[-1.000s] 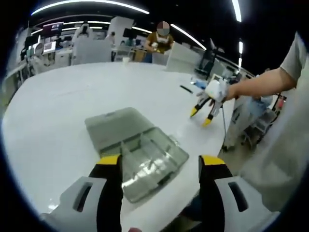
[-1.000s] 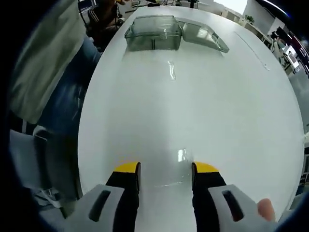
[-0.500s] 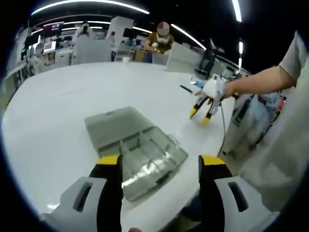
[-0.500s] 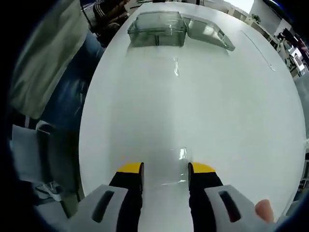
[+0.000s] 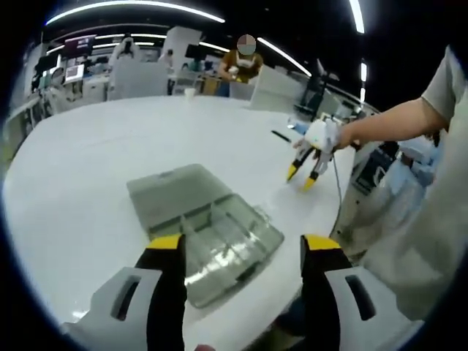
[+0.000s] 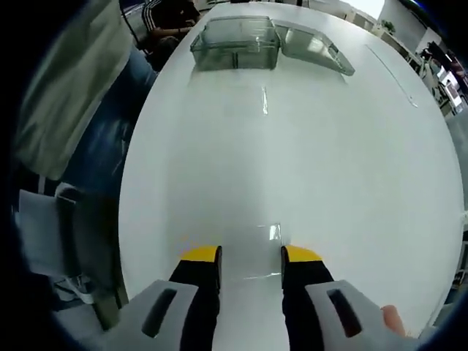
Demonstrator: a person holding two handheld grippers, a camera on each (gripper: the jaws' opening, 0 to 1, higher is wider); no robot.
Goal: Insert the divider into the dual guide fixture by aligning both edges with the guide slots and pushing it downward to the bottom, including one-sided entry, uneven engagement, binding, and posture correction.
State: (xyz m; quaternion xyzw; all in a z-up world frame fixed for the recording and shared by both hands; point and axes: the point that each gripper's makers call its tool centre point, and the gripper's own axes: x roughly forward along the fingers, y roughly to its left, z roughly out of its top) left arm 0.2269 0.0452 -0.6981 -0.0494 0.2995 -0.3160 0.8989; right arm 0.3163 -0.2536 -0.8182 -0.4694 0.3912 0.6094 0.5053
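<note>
in the left gripper view the left gripper [image 5: 241, 252] sits low with its yellow-tipped fingers [image 5: 167, 245] spread wide and holding nothing. just past them is the dual guide fixture [image 5: 207, 232], a clear smoky-grey plastic organiser box lying open on the white worktop [image 5: 88, 161], its tray near the worktop edge and its flat lid folded out behind it. thin ribs run across the tray, splitting it into compartments. further off to the right, the right gripper [image 5: 303, 175] hangs tips-down over the worktop, held by a person's hand [image 5: 351, 135].

in the right gripper view the right gripper [image 6: 250, 254] has its fingers [image 6: 201, 256] parted, with a thin see-through sheet lying flat on the worktop [image 6: 329, 146] right between them, probably the divider [image 6: 265, 256]; can't tell if they're touching it. the fixture [image 6: 235, 44] is well away at the far end.
</note>
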